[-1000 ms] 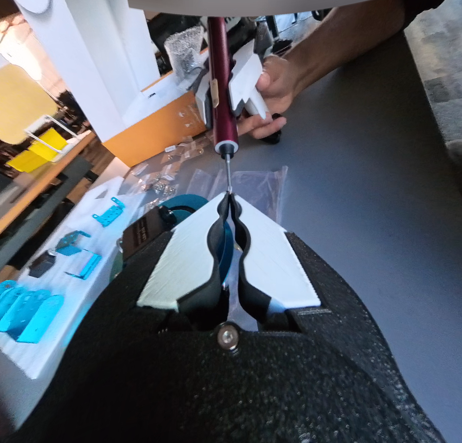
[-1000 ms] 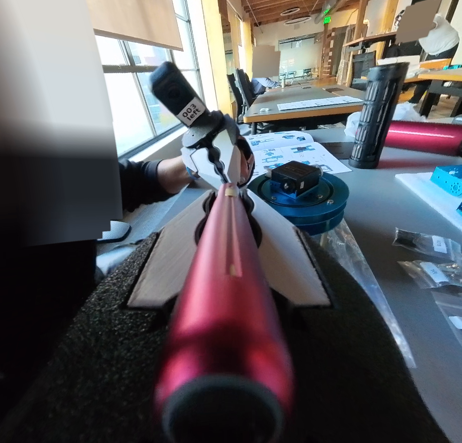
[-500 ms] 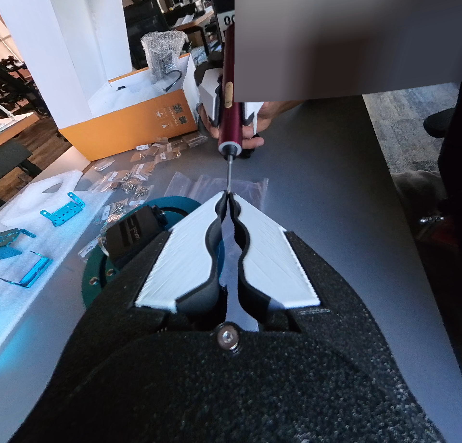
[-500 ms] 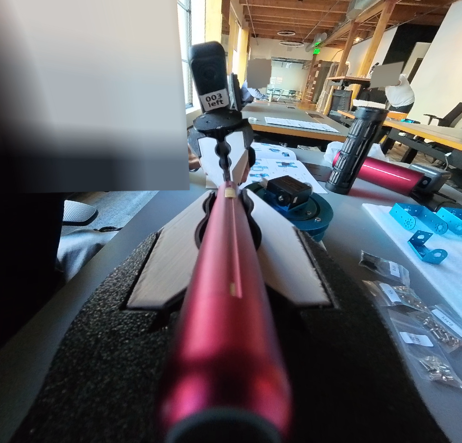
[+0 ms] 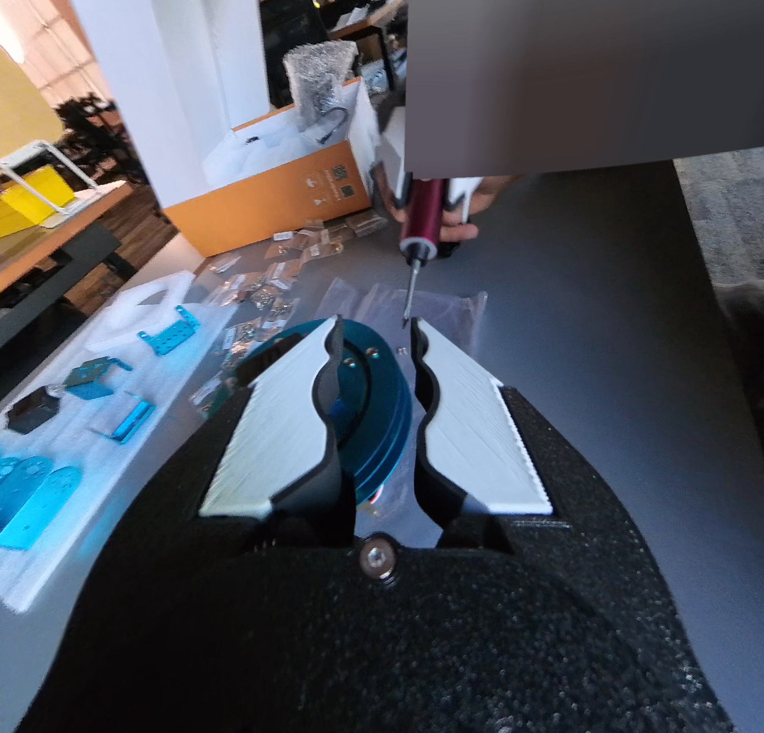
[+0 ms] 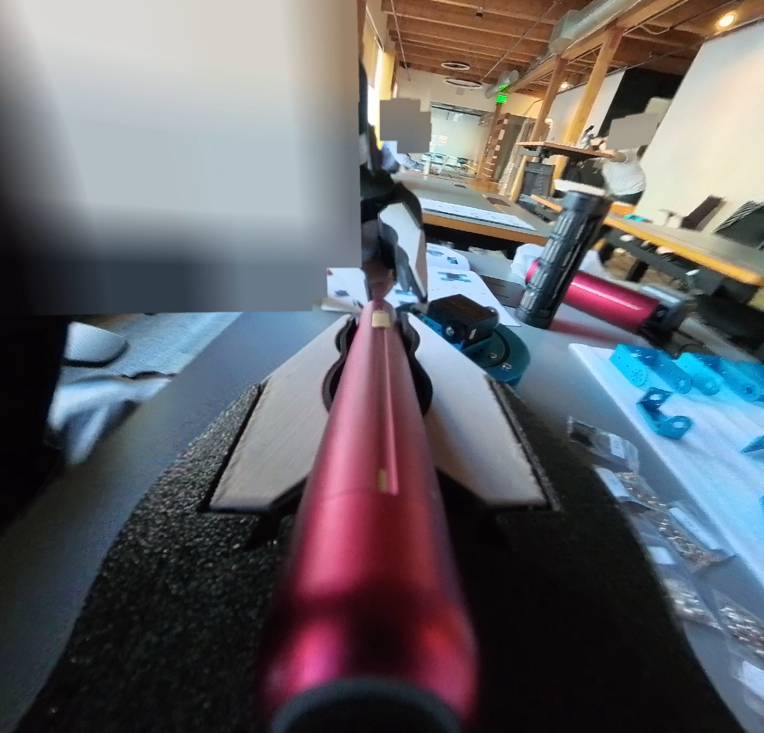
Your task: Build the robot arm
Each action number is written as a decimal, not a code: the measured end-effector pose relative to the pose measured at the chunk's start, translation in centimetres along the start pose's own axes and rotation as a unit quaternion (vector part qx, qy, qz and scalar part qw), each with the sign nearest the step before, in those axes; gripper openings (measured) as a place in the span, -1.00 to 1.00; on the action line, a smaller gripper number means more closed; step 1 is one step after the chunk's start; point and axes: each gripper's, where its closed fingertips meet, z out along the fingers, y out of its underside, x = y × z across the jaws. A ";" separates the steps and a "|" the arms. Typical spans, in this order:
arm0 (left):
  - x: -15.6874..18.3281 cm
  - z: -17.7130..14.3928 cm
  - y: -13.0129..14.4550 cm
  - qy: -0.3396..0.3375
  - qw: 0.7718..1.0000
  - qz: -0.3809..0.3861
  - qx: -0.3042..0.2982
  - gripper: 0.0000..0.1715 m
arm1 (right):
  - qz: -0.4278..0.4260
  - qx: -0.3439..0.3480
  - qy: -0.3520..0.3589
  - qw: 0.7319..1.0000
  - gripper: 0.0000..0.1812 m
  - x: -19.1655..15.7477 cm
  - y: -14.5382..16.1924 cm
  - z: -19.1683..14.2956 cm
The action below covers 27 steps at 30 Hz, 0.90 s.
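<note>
One red screwdriver [image 6: 372,477], one round blue base [image 5: 374,386] with one black servo [image 6: 463,314] on it, and one orange box [image 5: 268,200] show. Two tongs are in view, the left tongs [image 5: 375,332] and the right tongs [image 6: 378,328]. One black ribbed cylinder [image 6: 566,254], one red tube [image 6: 603,299] and one white foam sheet [image 5: 74,386] lie on the bench [image 5: 578,341]; the blue brackets and small bags are too blurred to count.

Daylight floods both views; the ceiling lamp [image 6: 726,20] adds a warm spot. The grey worktop [image 5: 599,341] carries a soft sheen. Wide-angle bending curves the edges — the white column [image 5: 136,92] leans. Motion blur smears the blue brackets [image 5: 37,502]; the red screwdriver [image 6: 372,547] is out of focus near the lens — its end glows magenta.
</note>
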 end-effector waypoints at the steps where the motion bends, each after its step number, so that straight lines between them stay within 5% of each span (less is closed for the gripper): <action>1: -0.7 -0.5 -0.2 -0.016 1.000 -0.002 0.009 -0.63 | -0.036 -0.011 0.020 0.999 -0.75 0.0 0.4 0.2; 6: -7.1 -3.6 0.1 -0.138 0.981 -0.111 0.078 -0.56 | -0.271 -0.078 0.122 0.952 -0.75 0.0 2.7 1.4; 9: -8.3 -3.3 2.0 -0.137 0.971 -0.185 0.058 -0.21 | -0.371 -0.090 0.154 0.911 -0.75 -0.7 2.9 2.3; 11: -7.7 -2.9 2.1 -0.120 0.971 -0.199 0.058 -0.16 | -0.410 -0.088 0.173 0.891 -0.75 -0.9 2.6 2.5; 15: -6.4 -1.8 2.2 -0.100 0.975 -0.194 0.046 -0.16 | -0.456 -0.106 0.203 0.860 -0.76 -0.6 2.7 2.5; 27: -5.5 -1.2 3.1 -0.096 0.981 -0.167 0.016 -0.39 | -0.474 -0.125 0.208 0.846 -0.76 -0.5 3.8 3.0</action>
